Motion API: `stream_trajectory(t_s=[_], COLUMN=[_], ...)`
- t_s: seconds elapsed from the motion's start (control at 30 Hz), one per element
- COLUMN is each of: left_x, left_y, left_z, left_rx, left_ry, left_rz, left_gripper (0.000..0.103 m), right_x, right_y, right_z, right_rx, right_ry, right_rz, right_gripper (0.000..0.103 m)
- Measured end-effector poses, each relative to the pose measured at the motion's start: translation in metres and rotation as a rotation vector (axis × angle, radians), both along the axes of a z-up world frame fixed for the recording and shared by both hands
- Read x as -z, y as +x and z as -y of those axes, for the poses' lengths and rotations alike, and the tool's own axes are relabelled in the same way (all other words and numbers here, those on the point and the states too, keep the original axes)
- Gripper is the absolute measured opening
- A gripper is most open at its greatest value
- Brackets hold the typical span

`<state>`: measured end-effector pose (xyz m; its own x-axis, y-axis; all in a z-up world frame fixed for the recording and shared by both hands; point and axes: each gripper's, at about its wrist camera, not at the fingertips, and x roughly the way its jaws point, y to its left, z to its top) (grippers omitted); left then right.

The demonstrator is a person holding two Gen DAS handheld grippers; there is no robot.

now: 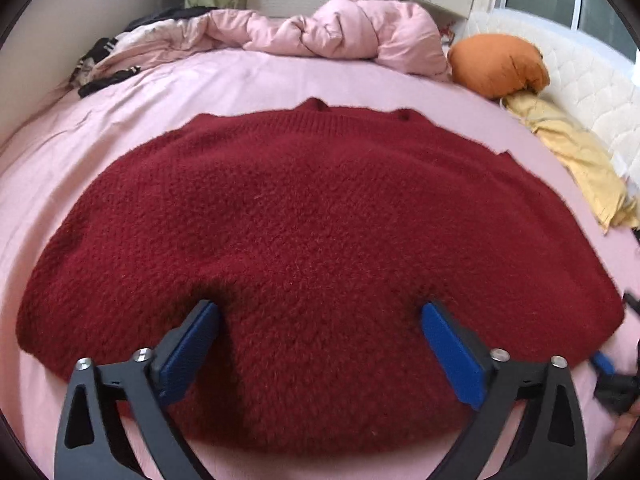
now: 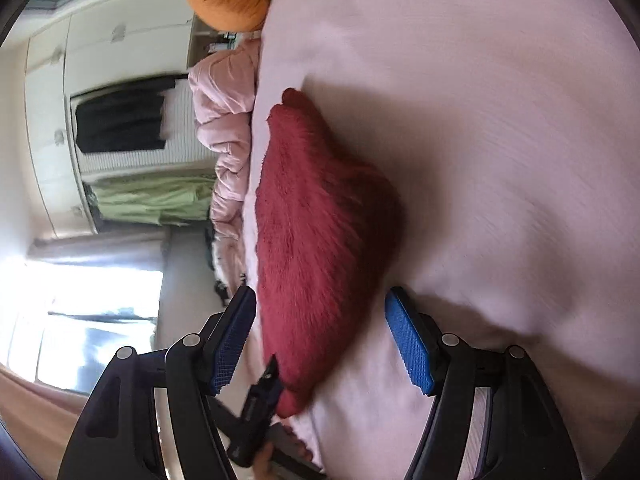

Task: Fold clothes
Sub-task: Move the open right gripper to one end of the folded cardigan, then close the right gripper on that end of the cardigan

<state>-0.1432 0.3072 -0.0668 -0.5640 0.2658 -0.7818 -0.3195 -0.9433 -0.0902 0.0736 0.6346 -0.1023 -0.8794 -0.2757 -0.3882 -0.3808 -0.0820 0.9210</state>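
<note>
My red knit sweater (image 1: 320, 248) lies flat on the pink bed sheet (image 1: 60, 160), its near hem cut off behind my left gripper (image 1: 320, 344), whose jaws gape wide over it, gripping nothing. My right gripper (image 2: 320, 344) is open too, at the sweater's edge; that rolled view is blurred, but shows a wardrobe (image 2: 100, 40)

No text, label, brand, number or sign can be read in either view. The surfaces that show carry no print that I can make out, and the right wrist view is blurred.
</note>
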Motion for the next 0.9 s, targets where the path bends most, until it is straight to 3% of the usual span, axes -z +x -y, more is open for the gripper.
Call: stream_trajectory(t_s=[0.17, 0.27, 0.33, 0.4, 0.43, 0.47, 0.5, 0.6, 0.73, 0.9], left_x=[-0.001, -0.026, -0.036, -0.025, -0.012, 0.003, 0.010, 0.005, 0.008, 0.006], left_y=[-0.003, 0.008, 0.011, 0.001, -0.009, -0.018, -0.025, -0.028, -0.026, -0.028], left_z=[-0.003, 0.001, -0.003, -0.014, -0.018, -0.019, -0.017, -0.010, -0.014, -0.012], left_rx=[0.005, 0.000, 0.024, 0.047, 0.043, 0.043, 0.041, 0.034, 0.042, 0.042], left_ry=[-0.010, 0.073, 0.071, -0.031, -0.079, -0.105, -0.082, -0.031, -0.057, -0.044], left_rz=[-0.015, -0.150, -0.232, -0.195, -0.126, -0.045, 0.000, -0.004, -0.026, -0.021], left_gripper=[0.103, 0.103, 0.103, 0.103, 0.103, 0.103, 0.103, 0.103, 0.103, 0.103], right_x=[0.002, -0.002, 0.001, 0.010, 0.011, 0.013, 0.016, 0.009, 0.012, 0.009], right_y=[-0.044, -0.063, -0.060, -0.053, -0.051, -0.048, -0.044, -0.041, -0.042, -0.042], right_z=[-0.012, -0.015, -0.016, -0.017, -0.016, -0.014, -0.011, -0.002, -0.004, -0.003], right_rx=[-0.015, -0.048, -0.043, -0.018, -0.015, -0.017, -0.018, -0.015, 0.048, 0.092], right_ry=[0.009, 0.035, 0.024, 0.016, 0.026, 0.053, 0.095, 0.190, 0.150, 0.171], right_rz=[0.007, -0.005, -0.053, -0.101, -0.106, -0.103, -0.105, -0.140, -0.131, -0.145], right_gripper=[0.068, 0.068, 0.067, 0.059, 0.046, 0.038, 0.028, 0.029, 0.030, 0.030])
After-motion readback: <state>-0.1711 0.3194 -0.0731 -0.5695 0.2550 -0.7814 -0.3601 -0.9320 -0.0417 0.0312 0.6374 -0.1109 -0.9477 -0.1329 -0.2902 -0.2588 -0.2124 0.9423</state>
